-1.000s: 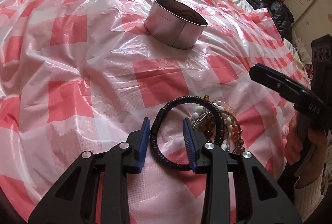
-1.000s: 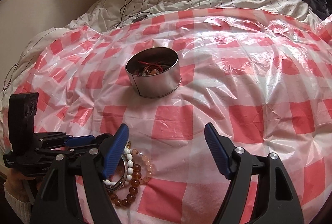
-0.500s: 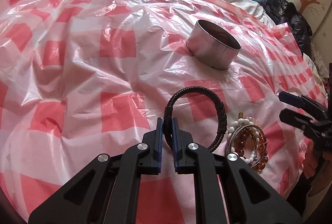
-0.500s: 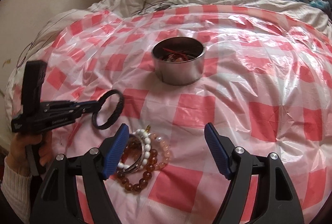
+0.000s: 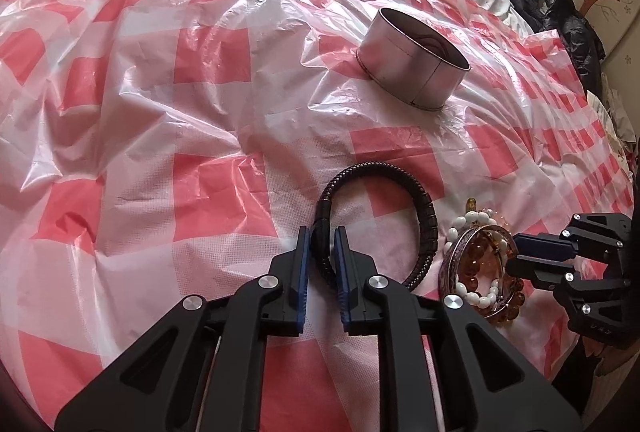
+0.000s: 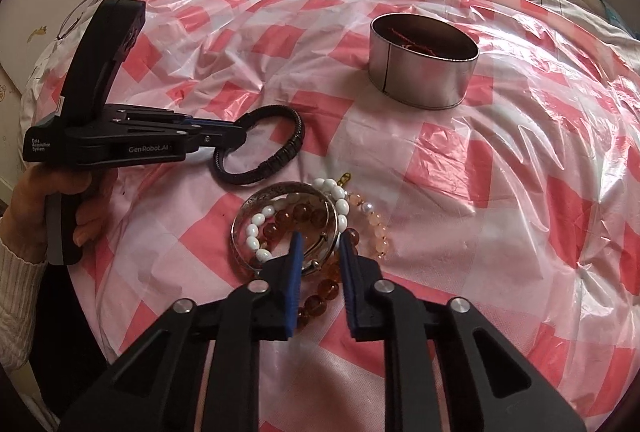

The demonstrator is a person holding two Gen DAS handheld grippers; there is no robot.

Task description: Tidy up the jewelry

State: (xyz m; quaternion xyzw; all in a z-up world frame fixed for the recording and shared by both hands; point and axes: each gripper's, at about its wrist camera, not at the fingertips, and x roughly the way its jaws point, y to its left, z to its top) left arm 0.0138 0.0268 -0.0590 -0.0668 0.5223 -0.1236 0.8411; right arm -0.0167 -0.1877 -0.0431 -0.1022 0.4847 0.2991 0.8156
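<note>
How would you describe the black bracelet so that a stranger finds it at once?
On the red-checked plastic sheet, look nearer than the metal tin, beside the bead pile. The black bracelet is one dark ribbed ring, clamped in the left gripper; its neighbours are pale or amber.

Lettering, white on black, is borne by the left gripper (image 6: 236, 135) seen from the right wrist view: "GenRobot.AI" is printed along its side; "Data Acquisition System" is printed in small type at its rear. No other text can be read.
</note>
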